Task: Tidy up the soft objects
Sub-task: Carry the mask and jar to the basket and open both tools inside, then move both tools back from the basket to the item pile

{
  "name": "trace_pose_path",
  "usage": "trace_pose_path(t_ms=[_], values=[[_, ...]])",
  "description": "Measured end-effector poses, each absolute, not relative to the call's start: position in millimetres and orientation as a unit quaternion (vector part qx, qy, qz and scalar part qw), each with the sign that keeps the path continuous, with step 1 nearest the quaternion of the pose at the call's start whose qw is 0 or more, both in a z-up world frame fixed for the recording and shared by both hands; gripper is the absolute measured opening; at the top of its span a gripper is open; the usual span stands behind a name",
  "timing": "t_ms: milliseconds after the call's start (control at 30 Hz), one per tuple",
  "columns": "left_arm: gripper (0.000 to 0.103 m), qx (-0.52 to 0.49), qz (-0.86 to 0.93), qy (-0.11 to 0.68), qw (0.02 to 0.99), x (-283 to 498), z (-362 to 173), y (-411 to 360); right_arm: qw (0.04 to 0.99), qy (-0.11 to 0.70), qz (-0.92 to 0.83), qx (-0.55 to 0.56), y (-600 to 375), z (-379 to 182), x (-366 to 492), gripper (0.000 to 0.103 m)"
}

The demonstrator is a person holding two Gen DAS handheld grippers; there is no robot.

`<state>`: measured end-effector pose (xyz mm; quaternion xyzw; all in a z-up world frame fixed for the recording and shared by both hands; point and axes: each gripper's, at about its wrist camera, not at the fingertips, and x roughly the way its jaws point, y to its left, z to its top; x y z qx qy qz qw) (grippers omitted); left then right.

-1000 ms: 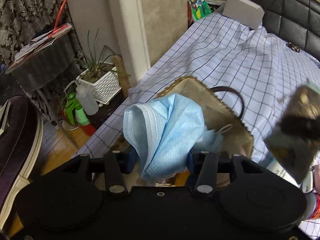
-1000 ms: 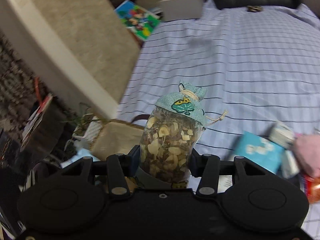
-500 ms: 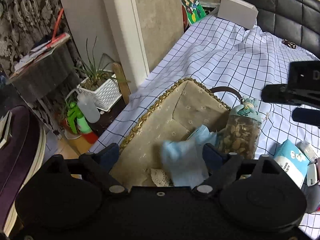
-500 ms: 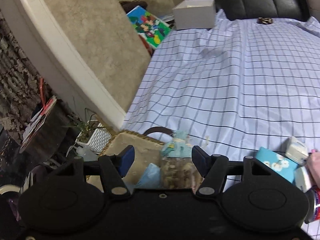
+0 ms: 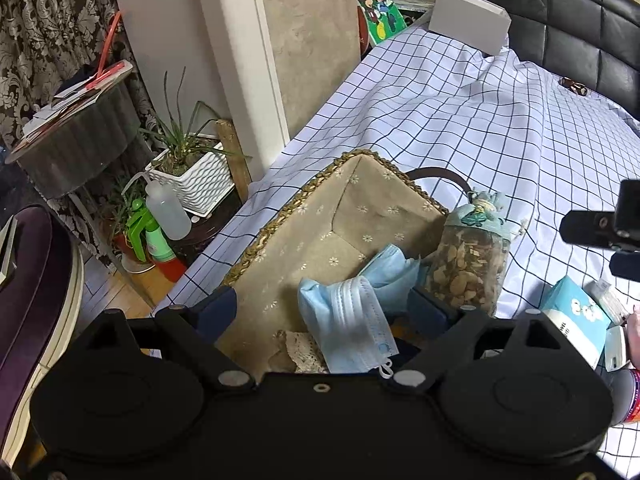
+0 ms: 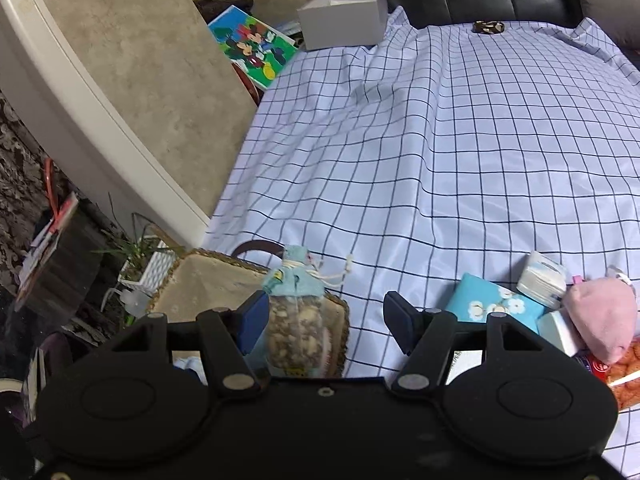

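— Left gripper [image 5: 322, 306]: jaws spread wide, holding nothing, over the lined basket [image 5: 280, 216]. Right gripper [image 6: 324, 320]?

— Also spread and empty, above the basket's right edge.

— Count in the basket?

— One blue face mask [image 5: 352, 320], crumpled on the lining. One sachet [image 5: 466, 264] of dried bits, upright at the right wall.

— On the checked sheet [image 6: 460, 152]?

— One pink pouch [image 6: 604, 316], one blue tissue pack [image 6: 492, 304], one white wrapped pack [image 6: 542, 278], touching in a cluster.

The left gripper [image 5: 322, 306] has its two dark blue fingers [image 5: 218, 306] spread wide, holding nothing. The right gripper [image 6: 324, 314] is likewise spread wide and empty. In the left wrist view, the right gripper's black tip shows at three o'clock.
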<state>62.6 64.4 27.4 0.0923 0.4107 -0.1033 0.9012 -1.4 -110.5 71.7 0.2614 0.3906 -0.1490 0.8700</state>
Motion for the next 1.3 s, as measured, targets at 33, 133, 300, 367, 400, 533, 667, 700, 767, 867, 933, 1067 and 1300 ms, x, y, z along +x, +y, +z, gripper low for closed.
trace_pose_path(t_ms=[33, 133, 300, 367, 400, 533, 667, 700, 767, 867, 933, 1067, 1300], values=[[0.09, 0.093, -0.105, 0.411, 0.901, 62, 28, 64, 0.869, 0.393, -0.152, 0.26, -111, 71, -3, 0.063], [0.09, 0.097, -0.111, 0.411, 0.9, 60, 27, 61, 0.866, 0.4, -0.158, 0.256, -111, 69, -5, 0.063], [0.09, 0.101, -0.125, 0.414, 0.896, 58, 26, 55, 0.866, 0.404, -0.167, 0.245, -112, 69, -11, 0.063], [0.09, 0.102, -0.132, 0.414, 0.895, 56, 27, 53, 0.865, 0.407, -0.169, 0.239, -112, 69, -14, 0.063], [0.09, 0.102, -0.135, 0.414, 0.894, 55, 27, 52, 0.865, 0.41, -0.17, 0.235, -112, 69, -15, 0.063], [0.09, 0.104, -0.145, 0.412, 0.894, 51, 28, 47, 0.861, 0.421, -0.18, 0.221, -113, 68, -22, 0.063], [0.09, 0.107, -0.153, 0.413, 0.891, 48, 27, 40, 0.858, 0.43, -0.184, 0.212, -118, 69, -35, 0.064], [0.09, 0.109, -0.155, 0.413, 0.891, 47, 27, 38, 0.858, 0.431, -0.187, 0.209, -119, 70, -38, 0.065], [0.09, 0.113, -0.16, 0.412, 0.89, 45, 26, 33, 0.858, 0.431, -0.194, 0.203, -123, 72, -47, 0.065], [0.09, 0.114, -0.173, 0.413, 0.887, 40, 27, 26, 0.857, 0.43, -0.206, 0.197, -130, 75, -62, 0.066], [0.09, 0.117, -0.182, 0.411, 0.886, 36, 27, 19, 0.855, 0.429, -0.214, 0.197, -138, 77, -72, 0.067], [0.09, 0.125, -0.203, 0.413, 0.879, 29, 24, 3, 0.849, 0.426, -0.24, 0.199, -158, 79, -92, 0.068], [0.091, 0.141, -0.239, 0.42, 0.864, 14, 18, -29, 0.825, 0.436, -0.293, 0.209, -200, 73, -128, 0.068]])
